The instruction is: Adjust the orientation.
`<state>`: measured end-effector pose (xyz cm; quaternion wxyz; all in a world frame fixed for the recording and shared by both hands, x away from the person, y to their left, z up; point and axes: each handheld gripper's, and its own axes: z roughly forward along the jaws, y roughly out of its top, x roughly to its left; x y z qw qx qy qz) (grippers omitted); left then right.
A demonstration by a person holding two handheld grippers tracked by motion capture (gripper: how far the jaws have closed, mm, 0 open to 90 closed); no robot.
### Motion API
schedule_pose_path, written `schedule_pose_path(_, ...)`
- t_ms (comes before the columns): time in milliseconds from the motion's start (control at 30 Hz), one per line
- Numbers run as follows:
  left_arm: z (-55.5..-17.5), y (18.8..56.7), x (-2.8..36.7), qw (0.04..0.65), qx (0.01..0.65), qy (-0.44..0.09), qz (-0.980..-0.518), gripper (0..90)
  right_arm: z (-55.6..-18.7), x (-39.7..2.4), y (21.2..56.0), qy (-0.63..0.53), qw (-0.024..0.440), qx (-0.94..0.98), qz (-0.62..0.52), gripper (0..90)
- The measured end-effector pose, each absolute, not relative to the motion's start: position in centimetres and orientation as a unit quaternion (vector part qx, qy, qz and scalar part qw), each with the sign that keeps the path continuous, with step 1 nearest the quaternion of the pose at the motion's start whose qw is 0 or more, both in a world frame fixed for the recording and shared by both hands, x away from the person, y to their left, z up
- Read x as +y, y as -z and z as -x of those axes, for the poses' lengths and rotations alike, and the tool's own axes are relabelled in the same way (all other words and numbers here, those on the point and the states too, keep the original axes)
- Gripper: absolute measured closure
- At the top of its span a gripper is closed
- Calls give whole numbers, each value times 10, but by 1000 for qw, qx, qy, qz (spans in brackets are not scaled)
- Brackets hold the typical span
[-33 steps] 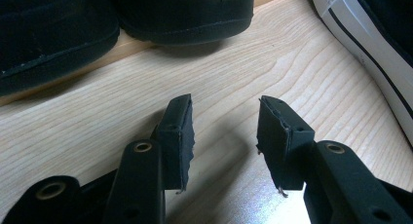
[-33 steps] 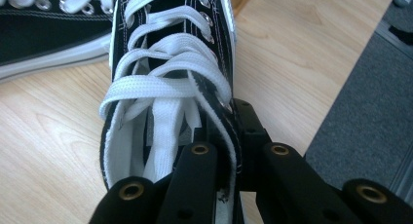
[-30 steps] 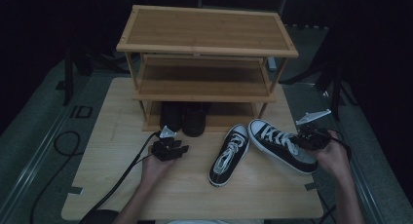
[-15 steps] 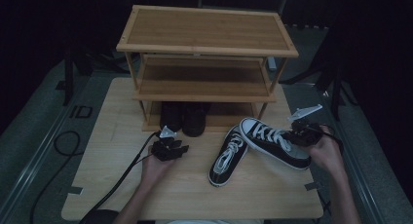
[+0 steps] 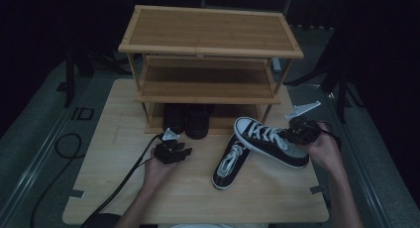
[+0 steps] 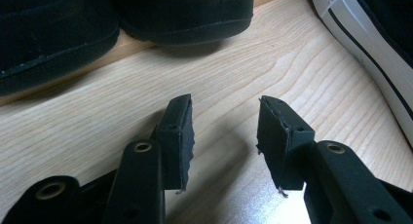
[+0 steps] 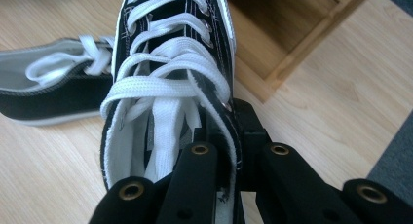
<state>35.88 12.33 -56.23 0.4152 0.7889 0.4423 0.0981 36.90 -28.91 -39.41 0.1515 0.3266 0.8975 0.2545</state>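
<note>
Shoe-racking, approx. halfway: black pair (image 5: 186,120) already on rack's (image 5: 208,84) bottom shelf; right tool (image 5: 302,130) clamped on collar of black-and-white sneaker (image 5: 270,142), lifted w/ toe toward rack; its mate (image 5: 231,161) on desk (image 5: 277,200); left tool (image 6: 225,136) open, empty.

A dim recording studio: stand legs (image 5: 341,84) and cables (image 5: 59,153) ring a lone table (image 5: 114,134)
</note>
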Motion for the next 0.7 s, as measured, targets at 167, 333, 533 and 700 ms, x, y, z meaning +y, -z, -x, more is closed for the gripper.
schedule_pose_path(167,-359,562,123,414,442,-98,-790,572,-370,-281,387,-261,153,901,-312,884)
schedule_pose_path(333,-359,562,123,415,441,-98,-790,571,-371,-274,380,-273,150,901,-302,884)
schedule_pose_path(533,-359,562,124,417,441,-95,-789,571,-372,-267,366,-285,148,901,-291,884)
schedule_pose_path(700,-360,562,124,417,442,-93,-789,571,-372,-262,356,-289,147,904,-278,884)
